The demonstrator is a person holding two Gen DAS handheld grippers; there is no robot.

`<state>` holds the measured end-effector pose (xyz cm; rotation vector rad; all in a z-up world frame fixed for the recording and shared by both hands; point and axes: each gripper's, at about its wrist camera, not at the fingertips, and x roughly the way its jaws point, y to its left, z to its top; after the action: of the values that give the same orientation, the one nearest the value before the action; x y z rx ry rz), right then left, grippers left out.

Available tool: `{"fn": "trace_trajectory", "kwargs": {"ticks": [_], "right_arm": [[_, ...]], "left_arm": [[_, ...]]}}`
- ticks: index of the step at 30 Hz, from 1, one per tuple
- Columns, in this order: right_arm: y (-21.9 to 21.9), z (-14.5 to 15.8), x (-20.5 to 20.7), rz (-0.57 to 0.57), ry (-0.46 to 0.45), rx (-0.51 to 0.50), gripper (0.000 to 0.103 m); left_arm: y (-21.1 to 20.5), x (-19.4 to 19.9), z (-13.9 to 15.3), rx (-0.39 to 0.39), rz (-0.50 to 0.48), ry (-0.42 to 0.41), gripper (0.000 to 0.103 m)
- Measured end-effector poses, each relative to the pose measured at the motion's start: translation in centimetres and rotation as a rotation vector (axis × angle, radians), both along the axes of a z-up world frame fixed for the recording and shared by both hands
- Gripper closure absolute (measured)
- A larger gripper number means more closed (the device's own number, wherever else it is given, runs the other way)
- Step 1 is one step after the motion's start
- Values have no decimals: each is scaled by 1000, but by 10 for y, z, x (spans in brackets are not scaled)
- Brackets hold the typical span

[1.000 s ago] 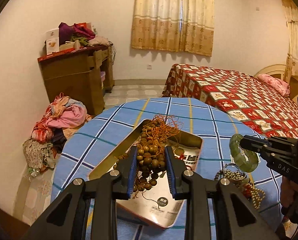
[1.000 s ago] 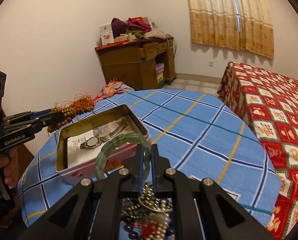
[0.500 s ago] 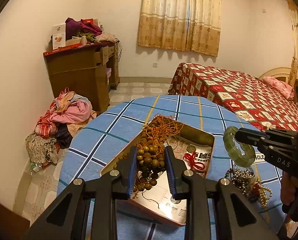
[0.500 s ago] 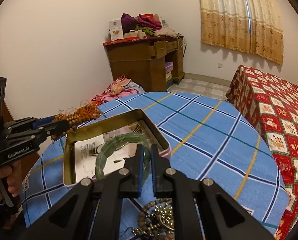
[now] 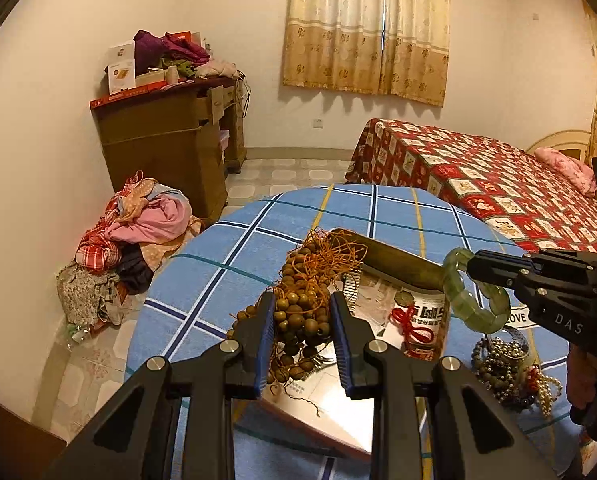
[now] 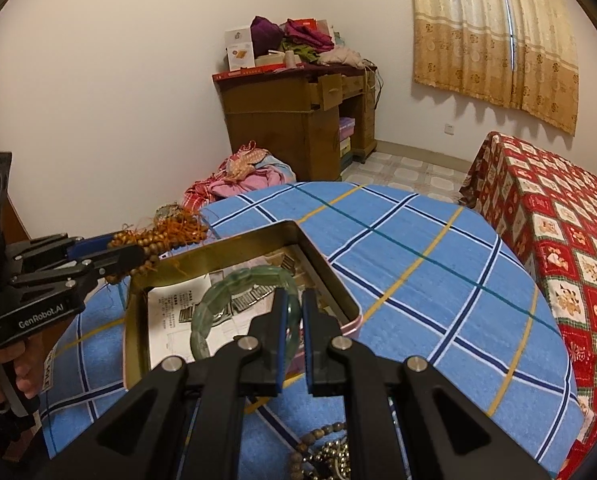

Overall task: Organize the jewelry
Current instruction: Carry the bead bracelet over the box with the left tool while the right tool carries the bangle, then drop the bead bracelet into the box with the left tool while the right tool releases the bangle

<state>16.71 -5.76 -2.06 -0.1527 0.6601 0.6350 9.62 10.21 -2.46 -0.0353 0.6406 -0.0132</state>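
Observation:
My left gripper [image 5: 301, 312] is shut on a bunch of brown wooden beads with orange cord [image 5: 304, 300], held above the open gold tin [image 5: 398, 262]. In the right wrist view the same beads [image 6: 158, 238] hang over the tin's [image 6: 226, 250] left rim in the left gripper [image 6: 132, 258]. My right gripper [image 6: 292, 314] is shut on a green jade bangle [image 6: 234, 284], held over the tin's inside; the bangle [image 5: 474, 292] shows from the left wrist too, at the right gripper's [image 5: 472, 266] tip. The tin holds papers, a metal watch band [image 5: 351, 288] and a red knotted charm [image 5: 412, 324].
The tin sits on a round table with a blue checked cloth [image 6: 438, 264]. A heap of bead and pearl necklaces [image 5: 510, 368] lies right of the tin. A bed with a red cover [image 5: 490, 184], a wooden desk [image 5: 170, 140] and a clothes pile [image 5: 138, 232] surround the table.
The right gripper has carried the green bangle from beside the tin to over its inside. The left gripper with the beads has barely shifted.

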Motion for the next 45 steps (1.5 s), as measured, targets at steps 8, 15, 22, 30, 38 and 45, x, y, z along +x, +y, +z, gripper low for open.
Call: {"fn": "trace_trajectory", "kwargs": {"ticks": [8, 15, 22, 30, 38, 45], "right_arm": [[11, -13, 19, -18, 35, -29, 94], [19, -25, 32, -30, 59, -68, 94], [23, -35, 39, -38, 86, -93, 94], [26, -40, 41, -43, 95, -107, 94], [27, -43, 41, -45, 96, -113, 94], [29, -44, 40, -43, 94, -115, 94]], "left_arm": [[-2, 27, -10, 26, -11, 39, 76], [-13, 49, -22, 60, -32, 90, 76], [-13, 60, -28, 79, -39, 123, 76], [-16, 65, -30, 90, -55, 142, 76], [-17, 68, -35, 99, -57, 160, 76], [-17, 70, -38, 106, -59, 172, 75]]}}
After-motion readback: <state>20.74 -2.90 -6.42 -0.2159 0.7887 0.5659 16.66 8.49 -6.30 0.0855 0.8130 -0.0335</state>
